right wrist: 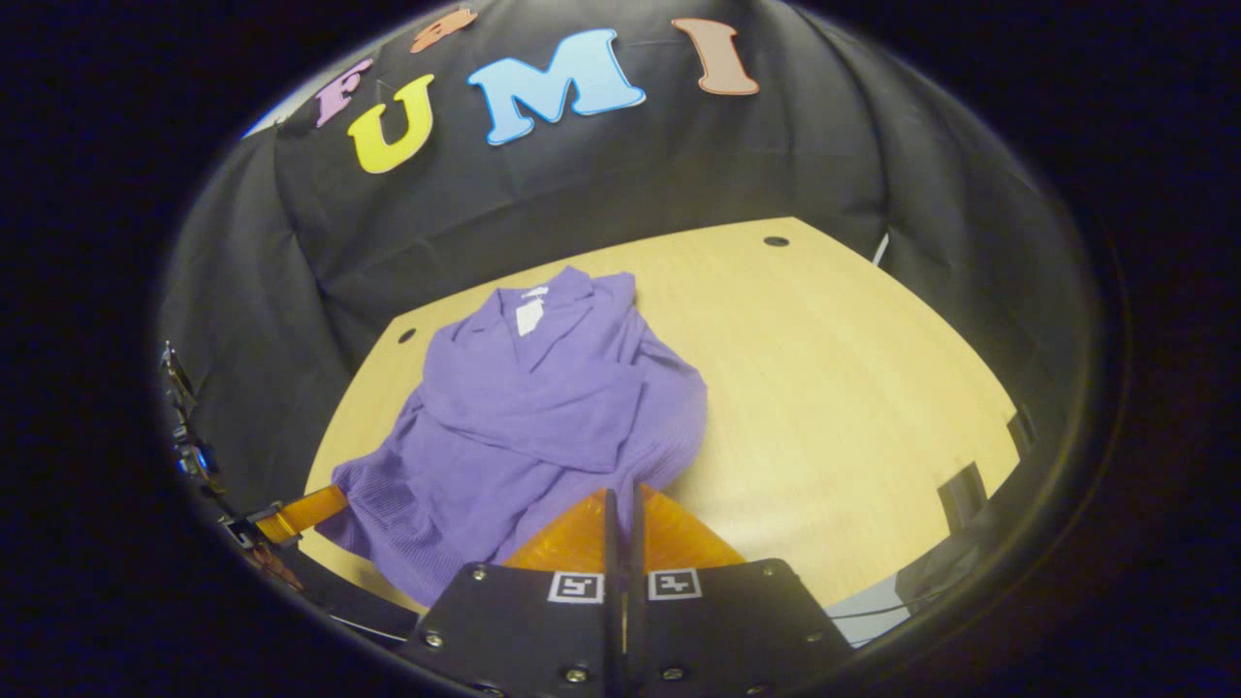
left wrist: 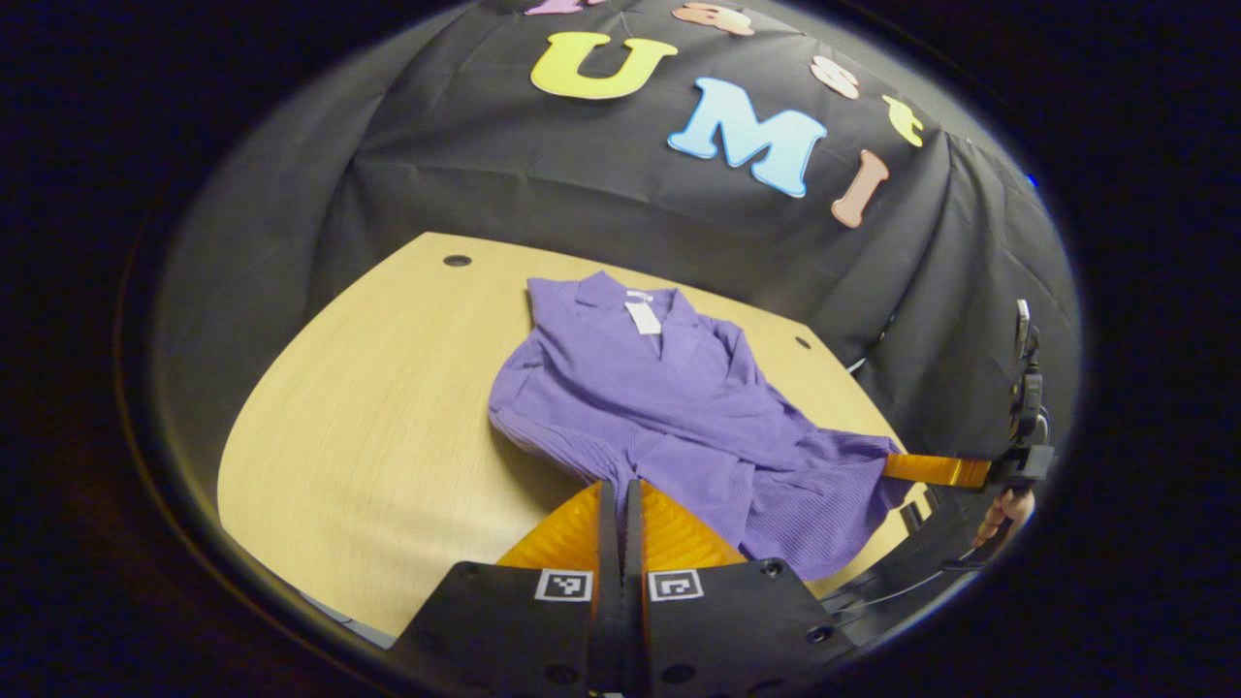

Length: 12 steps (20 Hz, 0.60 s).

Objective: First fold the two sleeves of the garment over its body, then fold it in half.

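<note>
Left gripper view, purple garment [left wrist: 669,417] rumpled, sleeves folded over body

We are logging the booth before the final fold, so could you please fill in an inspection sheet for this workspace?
Surface: wooden table, round holes near its far corners.
Job's things: purple garment lying collar-far, sleeves folded over its body, white tag at the neck.
Clutter: nothing seen.
Grippers: left gripper and right gripper at the garment's near hem, fingers together; whether they pinch cloth is hidden.
Cables: a thin cable at the table's far edge.
Surroundings: black cloth wall; a hand holding the right gripper.
</note>
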{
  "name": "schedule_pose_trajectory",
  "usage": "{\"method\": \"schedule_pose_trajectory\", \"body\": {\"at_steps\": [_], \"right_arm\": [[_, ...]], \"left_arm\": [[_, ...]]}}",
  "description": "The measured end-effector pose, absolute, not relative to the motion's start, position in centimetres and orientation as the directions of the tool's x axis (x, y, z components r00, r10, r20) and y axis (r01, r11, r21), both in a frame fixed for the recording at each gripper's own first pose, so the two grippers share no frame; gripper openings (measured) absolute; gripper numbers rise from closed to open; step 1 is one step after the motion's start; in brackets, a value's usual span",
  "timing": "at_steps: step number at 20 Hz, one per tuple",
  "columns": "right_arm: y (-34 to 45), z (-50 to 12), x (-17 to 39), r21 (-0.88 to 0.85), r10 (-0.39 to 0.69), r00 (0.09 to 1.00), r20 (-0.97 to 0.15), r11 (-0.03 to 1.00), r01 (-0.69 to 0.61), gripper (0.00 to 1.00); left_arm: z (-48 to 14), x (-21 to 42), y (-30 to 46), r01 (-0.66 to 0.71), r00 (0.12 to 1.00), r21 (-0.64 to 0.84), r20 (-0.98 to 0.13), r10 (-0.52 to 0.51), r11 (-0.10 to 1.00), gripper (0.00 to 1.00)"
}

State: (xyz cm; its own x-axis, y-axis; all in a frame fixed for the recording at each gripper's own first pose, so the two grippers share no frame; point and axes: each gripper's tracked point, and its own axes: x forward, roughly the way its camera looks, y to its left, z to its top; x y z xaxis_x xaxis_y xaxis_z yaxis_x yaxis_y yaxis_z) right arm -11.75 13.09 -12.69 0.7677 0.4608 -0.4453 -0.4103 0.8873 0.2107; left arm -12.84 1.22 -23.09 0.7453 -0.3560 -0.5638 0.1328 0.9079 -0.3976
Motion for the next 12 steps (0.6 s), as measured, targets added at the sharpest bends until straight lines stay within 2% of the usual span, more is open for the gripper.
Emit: {"method": "schedule_pose_trajectory", "body": {"at_steps": [5, 12], "right_arm": [[15.4, -6.5, -9.2, 0.195, 0.505, 0.788, -0.352, 0.863, -0.466, 0.02], [18.6, -1.1, -3.1, 0.249, 0.584, 0.758, -0.291, 0.811, -0.529, 0.02]], "left_arm": [[-17.9, -8.1, 2.2, 0.168, 0.801, -0.396, -0.48, -0.359, 0.903, 0.07], [-12.9, 0.8, 4.2, 0.098, 0.87, -0.412, -0.406, -0.279, 0.906, 0.06]]}}
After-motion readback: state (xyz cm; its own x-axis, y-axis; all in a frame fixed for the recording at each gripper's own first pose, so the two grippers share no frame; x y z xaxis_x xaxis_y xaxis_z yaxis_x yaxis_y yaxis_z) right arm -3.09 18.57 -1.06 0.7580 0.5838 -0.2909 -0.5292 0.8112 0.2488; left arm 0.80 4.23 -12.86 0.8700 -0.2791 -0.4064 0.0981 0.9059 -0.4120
